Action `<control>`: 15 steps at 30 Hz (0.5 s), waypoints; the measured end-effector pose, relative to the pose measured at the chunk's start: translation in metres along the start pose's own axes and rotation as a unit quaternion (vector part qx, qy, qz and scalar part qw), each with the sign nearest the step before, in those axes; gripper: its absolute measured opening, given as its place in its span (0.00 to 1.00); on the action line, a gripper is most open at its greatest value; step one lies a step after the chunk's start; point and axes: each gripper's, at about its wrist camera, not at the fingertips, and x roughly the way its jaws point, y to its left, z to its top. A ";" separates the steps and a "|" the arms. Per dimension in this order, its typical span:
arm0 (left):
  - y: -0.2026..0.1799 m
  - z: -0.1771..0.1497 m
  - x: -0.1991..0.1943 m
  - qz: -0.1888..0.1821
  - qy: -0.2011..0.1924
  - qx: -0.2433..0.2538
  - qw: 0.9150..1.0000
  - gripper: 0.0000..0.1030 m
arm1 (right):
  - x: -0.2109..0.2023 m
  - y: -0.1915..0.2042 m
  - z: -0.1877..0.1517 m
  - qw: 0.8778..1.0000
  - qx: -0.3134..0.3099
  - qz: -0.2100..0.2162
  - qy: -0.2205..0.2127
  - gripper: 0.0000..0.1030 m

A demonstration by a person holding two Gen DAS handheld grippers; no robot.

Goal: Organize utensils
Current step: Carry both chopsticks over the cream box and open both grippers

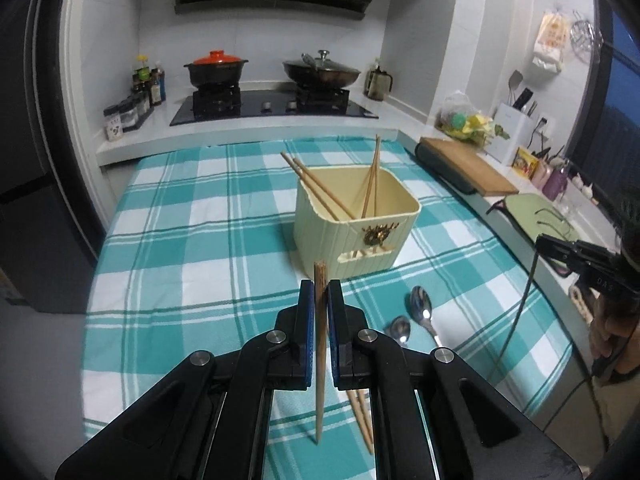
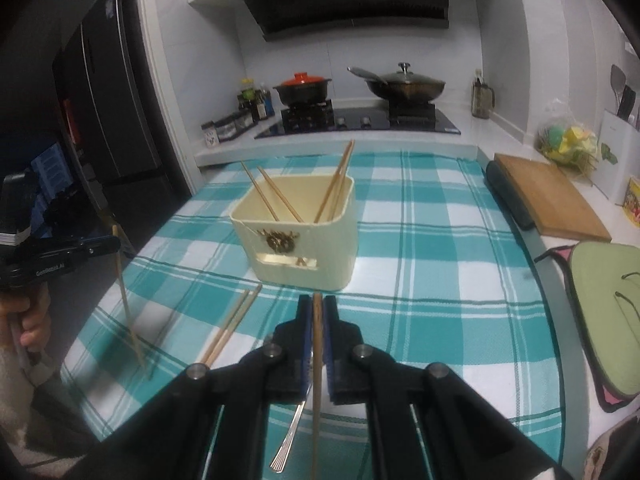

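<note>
Wooden chopsticks, four of them, already lean inside the cream holder. Each gripper, left gripper and right gripper, has its fingers pinching one more chopstick. Two chopsticks and spoons lie on the counter, left to sort.

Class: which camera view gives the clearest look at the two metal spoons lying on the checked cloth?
The left wrist view: both spoons show their shiny bowls on the cloth, right of the left gripper. The right wrist view shows only one metal handle end below the right gripper.
</note>
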 end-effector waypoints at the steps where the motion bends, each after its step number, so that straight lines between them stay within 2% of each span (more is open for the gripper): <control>1: 0.000 0.002 -0.007 -0.004 -0.009 -0.006 1.000 0.05 | -0.008 0.004 0.003 1.000 -0.002 0.000 -0.012 0.05; 8: -0.003 0.026 -0.039 -0.030 -0.064 -0.025 0.997 0.05 | -0.038 0.031 0.022 0.997 -0.014 -0.002 -0.078 0.05; 11: -0.003 0.048 -0.053 -0.043 -0.086 -0.033 0.995 0.05 | -0.043 0.037 0.037 0.995 -0.010 0.000 -0.102 0.05; 15: -0.001 0.090 -0.075 -0.054 -0.132 -0.046 0.989 0.05 | -0.053 0.042 0.073 0.990 -0.002 0.005 -0.140 0.05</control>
